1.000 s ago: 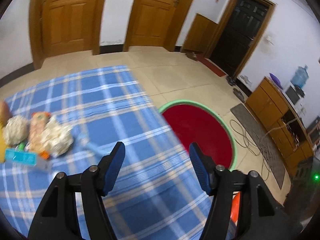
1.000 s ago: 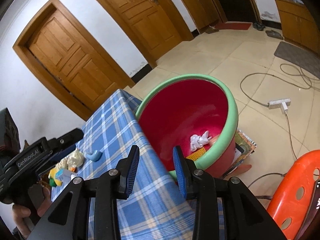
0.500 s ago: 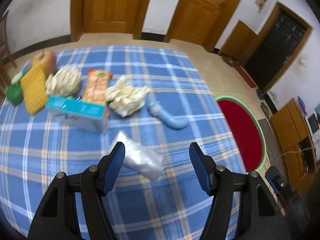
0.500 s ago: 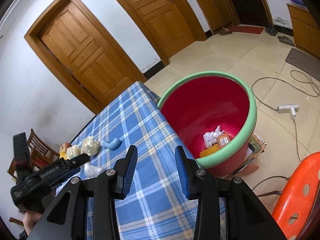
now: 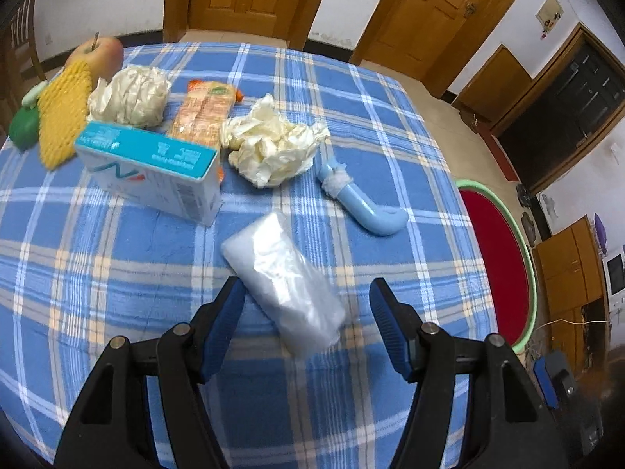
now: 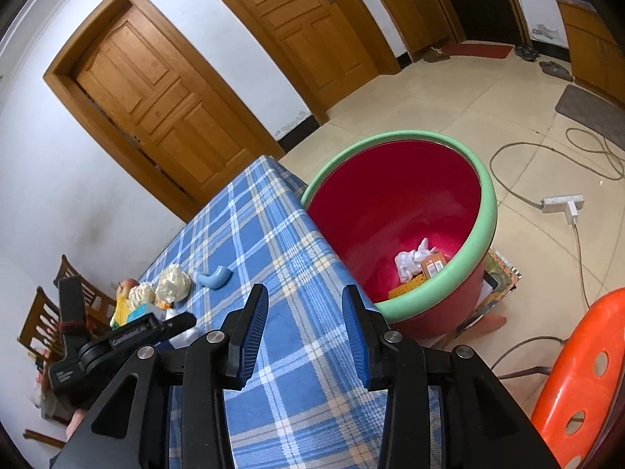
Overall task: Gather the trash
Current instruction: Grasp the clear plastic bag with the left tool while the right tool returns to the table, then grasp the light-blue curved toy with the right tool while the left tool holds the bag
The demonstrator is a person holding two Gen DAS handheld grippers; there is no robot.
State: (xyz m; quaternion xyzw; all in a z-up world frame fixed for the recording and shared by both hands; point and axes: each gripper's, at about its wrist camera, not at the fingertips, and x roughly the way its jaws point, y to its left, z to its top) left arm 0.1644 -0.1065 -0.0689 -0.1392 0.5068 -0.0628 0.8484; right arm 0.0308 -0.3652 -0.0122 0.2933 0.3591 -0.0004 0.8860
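The blue plaid table [image 5: 117, 258] fills my view; the red bin [image 6: 394, 219] stands at its edge; my left gripper [image 5: 306, 312] gapes, empty, over the clear plastic bag [image 5: 285, 281]; my right gripper [image 6: 304, 332] is half-open, empty.

No legible text on anything.

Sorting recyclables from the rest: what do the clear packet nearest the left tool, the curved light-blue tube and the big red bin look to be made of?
Clear packet: thin glossy plastic film, see-through and wrinkled with highlights. Curved light-blue tube: seemingly rigid smooth plastic, with white wadding around its middle. Big red bin: probably moulded plastic, shiny red inside with a green rim.
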